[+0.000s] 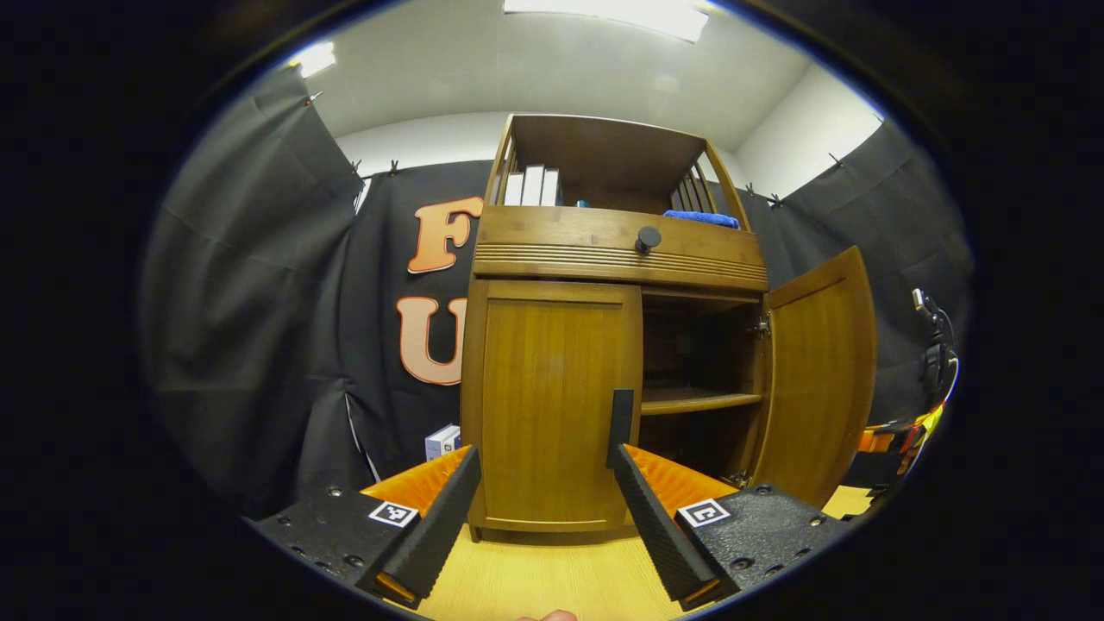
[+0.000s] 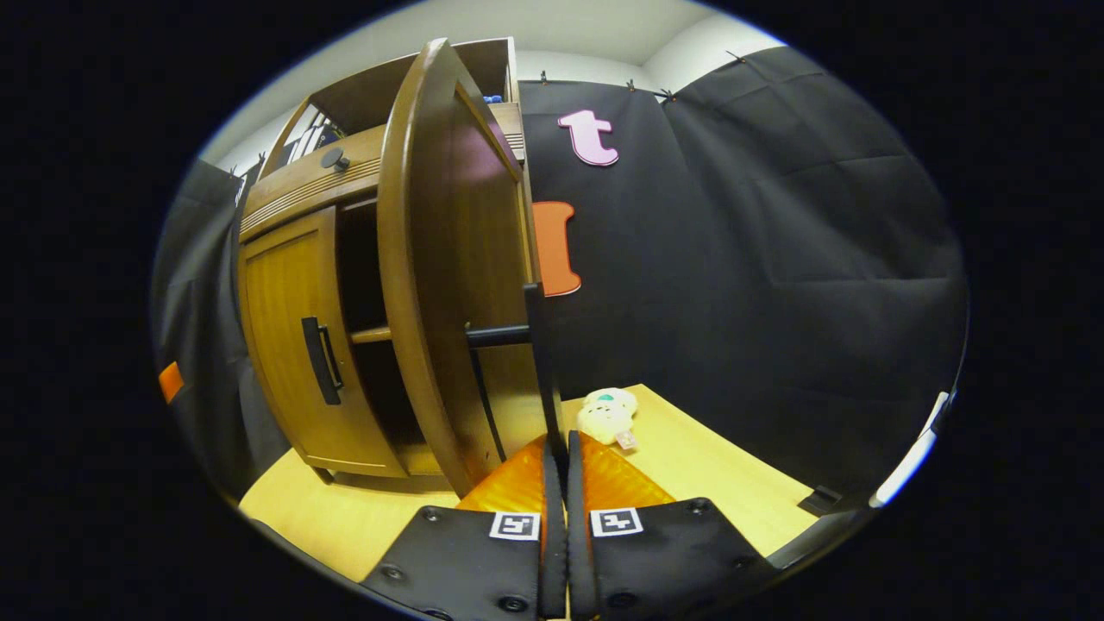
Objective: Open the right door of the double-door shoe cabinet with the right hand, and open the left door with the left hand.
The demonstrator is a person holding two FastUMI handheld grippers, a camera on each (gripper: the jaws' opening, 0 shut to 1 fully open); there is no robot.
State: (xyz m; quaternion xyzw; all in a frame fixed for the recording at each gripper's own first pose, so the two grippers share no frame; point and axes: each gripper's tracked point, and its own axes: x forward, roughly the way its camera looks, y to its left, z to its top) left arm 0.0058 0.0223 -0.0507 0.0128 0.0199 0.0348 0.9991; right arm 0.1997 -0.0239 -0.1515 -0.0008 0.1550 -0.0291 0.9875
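The wooden shoe cabinet [image 1: 617, 250] stands straight ahead in the left gripper view. Its left door [image 1: 552, 397] is closed, and its right door [image 1: 819, 371] is swung out, baring a dark inside with a shelf [image 1: 699, 399]. My left gripper [image 1: 543, 461] is open in front of the left door, its right fingertip just at the foot of that door's dark vertical handle [image 1: 622, 414]. In the right gripper view, my right gripper [image 2: 556, 453] is shut on the lower end of the right door's handle [image 2: 536, 345]. The right door [image 2: 440, 259] stands edge-on, and the closed left door [image 2: 289, 345] shows its handle [image 2: 319, 360].
A drawer with a round knob [image 1: 648, 239] sits above the doors. Books [image 1: 533, 185] and a blue cloth [image 1: 703, 218] lie on the top shelf. A small box [image 1: 442, 442] rests left of the cabinet. A pale plush toy [image 2: 608, 414] lies on the wooden floor [image 2: 716, 466] behind the open door.
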